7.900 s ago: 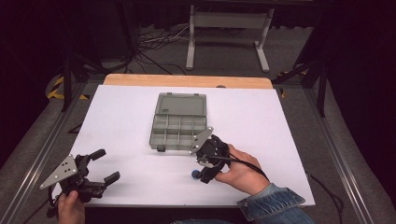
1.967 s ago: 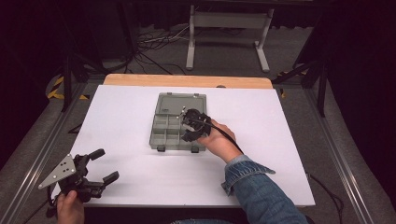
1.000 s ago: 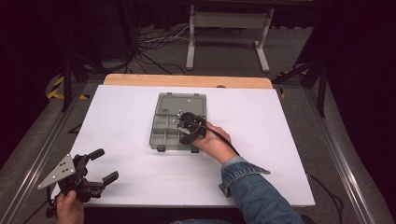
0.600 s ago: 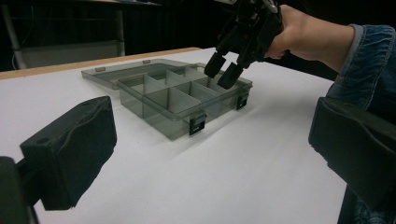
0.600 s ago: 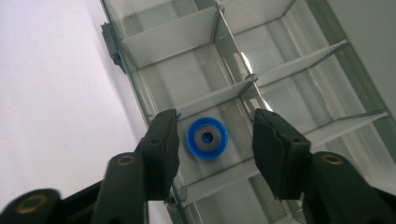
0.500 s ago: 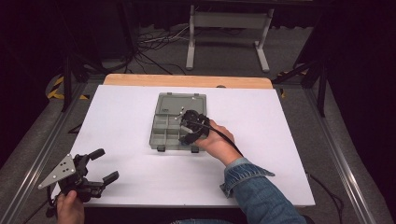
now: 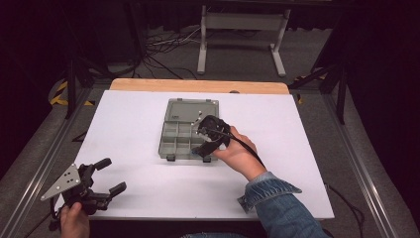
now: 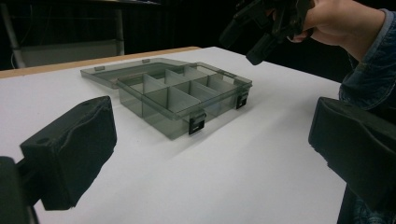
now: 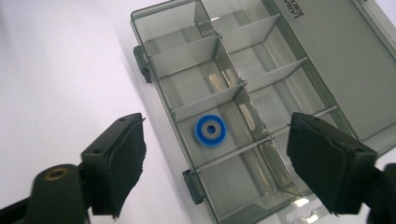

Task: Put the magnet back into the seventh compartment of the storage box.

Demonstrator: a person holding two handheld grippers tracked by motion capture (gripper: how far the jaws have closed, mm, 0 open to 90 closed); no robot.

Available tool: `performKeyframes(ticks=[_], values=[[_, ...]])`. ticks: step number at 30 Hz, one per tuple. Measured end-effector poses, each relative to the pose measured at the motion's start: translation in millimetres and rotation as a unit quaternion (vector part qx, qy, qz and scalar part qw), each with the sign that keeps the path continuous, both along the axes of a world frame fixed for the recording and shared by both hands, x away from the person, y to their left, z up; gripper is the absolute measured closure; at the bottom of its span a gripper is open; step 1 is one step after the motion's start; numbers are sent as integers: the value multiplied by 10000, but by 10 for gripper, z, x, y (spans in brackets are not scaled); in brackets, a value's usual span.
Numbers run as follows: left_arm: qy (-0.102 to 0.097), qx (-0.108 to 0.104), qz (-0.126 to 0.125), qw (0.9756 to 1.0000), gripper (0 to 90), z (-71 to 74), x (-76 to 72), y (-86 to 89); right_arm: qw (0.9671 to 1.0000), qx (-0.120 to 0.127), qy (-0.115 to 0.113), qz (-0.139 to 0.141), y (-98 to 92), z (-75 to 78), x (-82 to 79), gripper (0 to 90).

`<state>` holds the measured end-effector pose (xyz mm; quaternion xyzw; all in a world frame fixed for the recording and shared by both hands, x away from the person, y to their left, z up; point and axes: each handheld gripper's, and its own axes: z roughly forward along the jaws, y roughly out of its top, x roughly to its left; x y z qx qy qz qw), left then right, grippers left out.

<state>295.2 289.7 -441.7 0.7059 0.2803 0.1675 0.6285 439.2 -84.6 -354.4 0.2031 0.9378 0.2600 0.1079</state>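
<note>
Small blue ring-shaped washer with a pale centre hole [image 9: 210, 130] lies flat on the floor of one compartment of the smoky grey translucent plastic organizer box [image 9: 184, 44], in the row along the latch side, third cell from one end as the right gripper view shows it. Nothing touches it. Box open, lid [image 7: 192, 107] laid flat behind on the far side, two dark latches [image 8: 197, 122] on the near wall. Other compartments in sight look empty. Box sits mid-table on the white tabletop [image 7: 129, 124], which has a wooden strip at the far edge.

Right gripper [image 7: 205, 139], black, held in the person's right hand [image 7: 240, 156], hangs over the box's right near corner, angled down at it. Jaws have just been opening; they now stand well apart with the washer below and between them, not touched, nothing gripped. In the left gripper view it shows above the box, clear of the rim. Denim sleeve [image 7: 277, 203] on that arm.

Left gripper [image 7: 106, 176], black with a grey three-cornered plate, sits at the near left corner of the table in the left hand [image 7: 74, 220], well apart from the box. Jaws wide open, empty, pointing toward the box.
</note>
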Motion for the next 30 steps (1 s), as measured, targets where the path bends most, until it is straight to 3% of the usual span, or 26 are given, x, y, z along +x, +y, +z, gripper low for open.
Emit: performKeyframes(ticks=[16, 26, 30], values=[[13, 17, -1, 10000, 18, 3, -1, 1, 9957, 797, -451, -133, -410, 299, -286, 93], [11, 18, -7, 10000, 18, 3, 0, -5, 9908, 1163, -646, -228, -719, 341, -447, 79], [11, 22, -9, 10000, 18, 1, 1, -5, 9862, 1452, -754, -265, -877, 316, -542, 73]])
